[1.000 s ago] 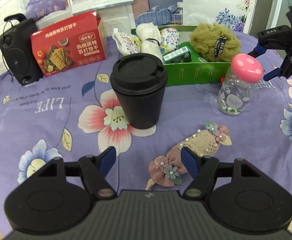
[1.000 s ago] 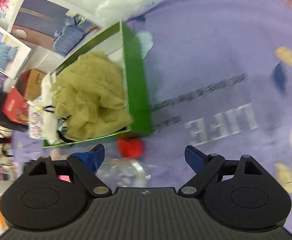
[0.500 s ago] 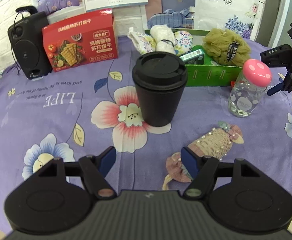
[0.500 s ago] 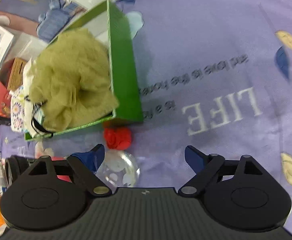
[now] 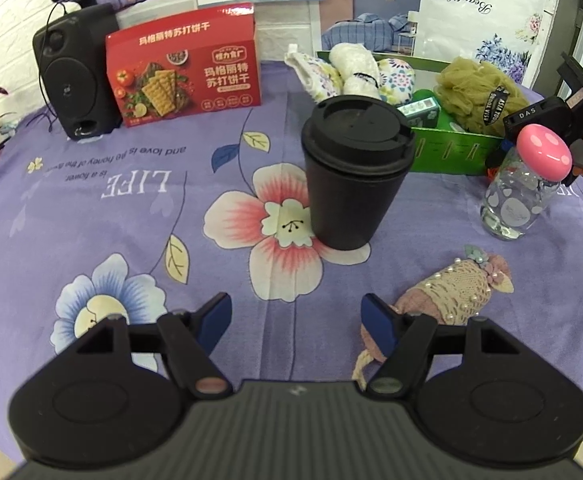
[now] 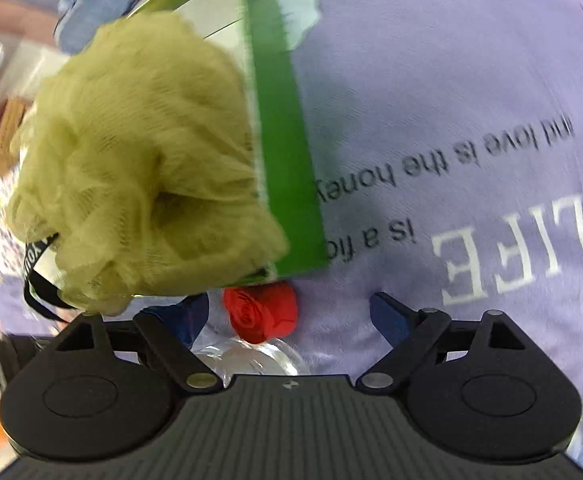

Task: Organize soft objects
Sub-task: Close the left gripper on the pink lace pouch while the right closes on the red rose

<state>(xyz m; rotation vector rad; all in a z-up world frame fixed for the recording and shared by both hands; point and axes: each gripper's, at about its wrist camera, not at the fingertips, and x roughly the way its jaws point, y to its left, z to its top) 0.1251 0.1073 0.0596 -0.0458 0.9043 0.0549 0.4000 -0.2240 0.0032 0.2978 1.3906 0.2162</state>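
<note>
A green box (image 5: 451,146) at the table's back holds an olive mesh puff (image 5: 477,92), rolled white and floral cloths (image 5: 353,70) and a small green carton. A pink knitted pouch (image 5: 447,300) with pearls lies on the cloth beside the right finger of my open, empty left gripper (image 5: 295,322). In the right wrist view my right gripper (image 6: 291,316) is open and empty, low over a red cloth rose (image 6: 261,314) at the corner of the green box (image 6: 287,140), with the puff (image 6: 139,160) just left.
A black lidded cup (image 5: 353,176) stands mid-table. A clear bottle with a pink cap (image 5: 525,192) stands right of it. A red cracker box (image 5: 183,66) and a black speaker (image 5: 77,68) stand at the back left. Purple floral cloth covers the table.
My left gripper has pulled back and left, so the pouch now lies at its right finger. My right gripper has come down toward the red rose and the box corner.
</note>
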